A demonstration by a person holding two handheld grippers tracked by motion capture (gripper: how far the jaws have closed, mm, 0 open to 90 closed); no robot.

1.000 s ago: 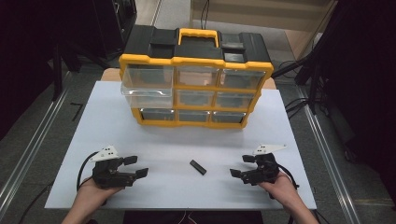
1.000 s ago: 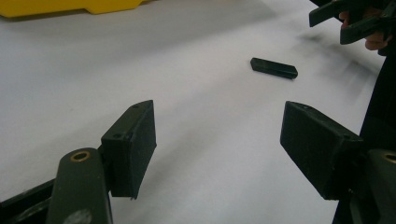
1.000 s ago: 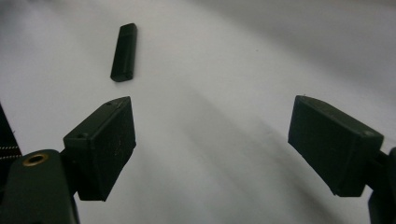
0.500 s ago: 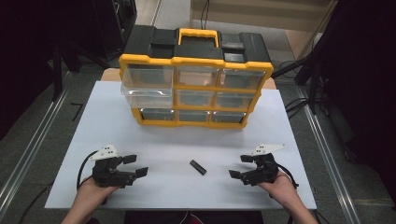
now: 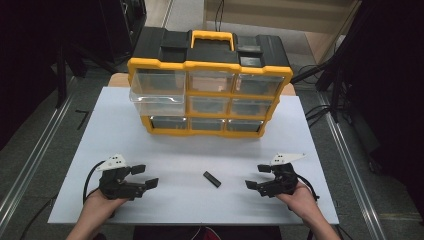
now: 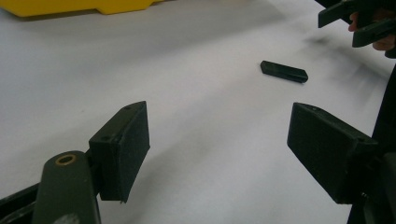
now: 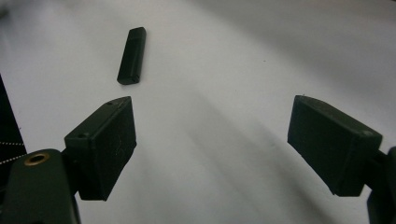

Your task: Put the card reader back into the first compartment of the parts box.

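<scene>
The left tool sits low on the left of the high view, jaws wide apart and holding nothing. The right tool sits low on the right, jaws spread wide too. The small black block lies flat between them, nearer the right tool, touching neither. Bare smooth white desk lies all around. The yellow box with clear drawers stands at the upper middle.

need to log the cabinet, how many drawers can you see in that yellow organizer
9, in three rows of three on the yellow organizer. The top-left drawer is pulled partly out; the other eight sit pushed in. None seem hidden.
</scene>
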